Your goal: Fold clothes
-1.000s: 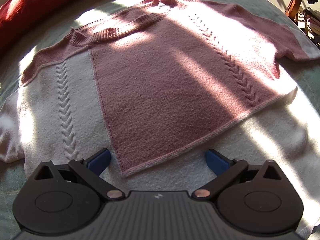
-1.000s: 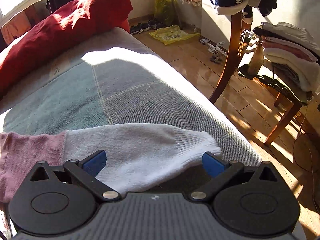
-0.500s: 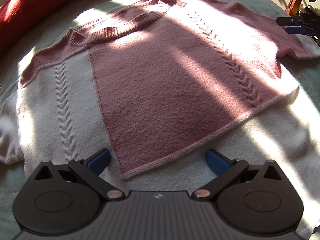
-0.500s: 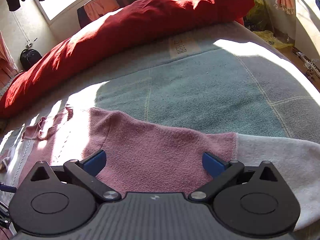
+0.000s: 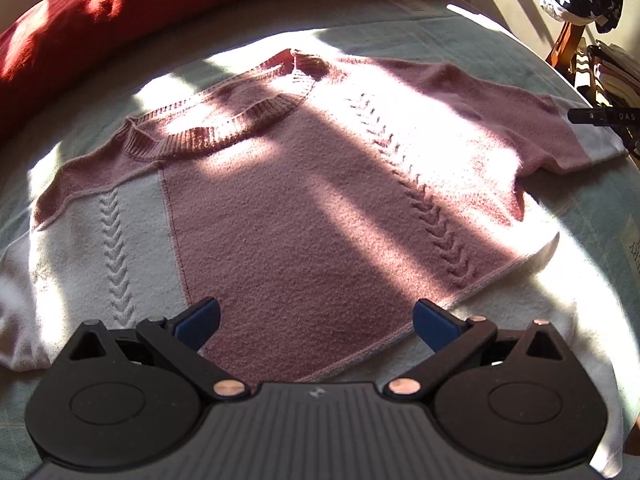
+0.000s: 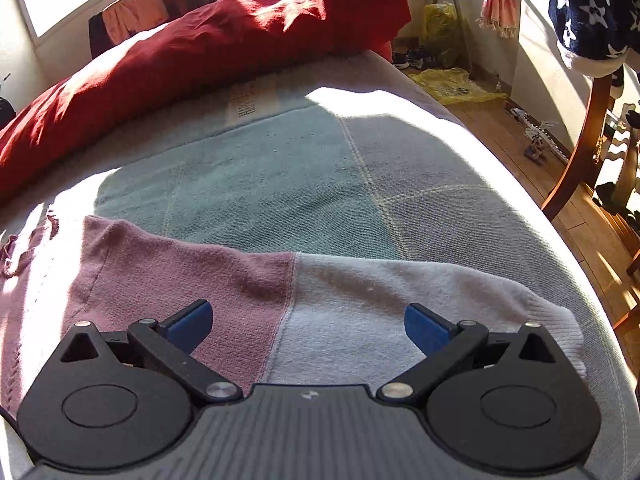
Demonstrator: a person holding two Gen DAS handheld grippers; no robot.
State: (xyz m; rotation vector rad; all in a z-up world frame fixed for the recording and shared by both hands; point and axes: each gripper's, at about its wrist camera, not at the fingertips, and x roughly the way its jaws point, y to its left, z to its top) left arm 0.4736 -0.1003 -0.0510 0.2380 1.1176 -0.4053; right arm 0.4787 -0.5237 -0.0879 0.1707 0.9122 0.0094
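A pink and white knitted sweater (image 5: 304, 208) lies flat on the bed, its ribbed collar (image 5: 216, 128) toward the far side. My left gripper (image 5: 316, 322) hovers open over the lower hem, nothing between its blue pads. In the right wrist view one sleeve (image 6: 304, 292) stretches across, pink on the left and white toward the cuff (image 6: 560, 328). My right gripper (image 6: 306, 326) stands open just above the colour seam of that sleeve. Its black tip (image 5: 604, 117) shows at the right edge of the left wrist view.
A red duvet (image 6: 208, 48) is heaped along the far side of the bed. The grey-green checked blanket (image 6: 304, 176) covers the mattress. To the right stands a wooden chair (image 6: 580, 152) with stacked clothes, on a wooden floor with a yellow bag (image 6: 456, 84).
My right gripper swung left from the white cuff toward the pink sleeve part, then back to the colour seam. The left gripper pulled back slightly, showing more of the sweater and red duvet.
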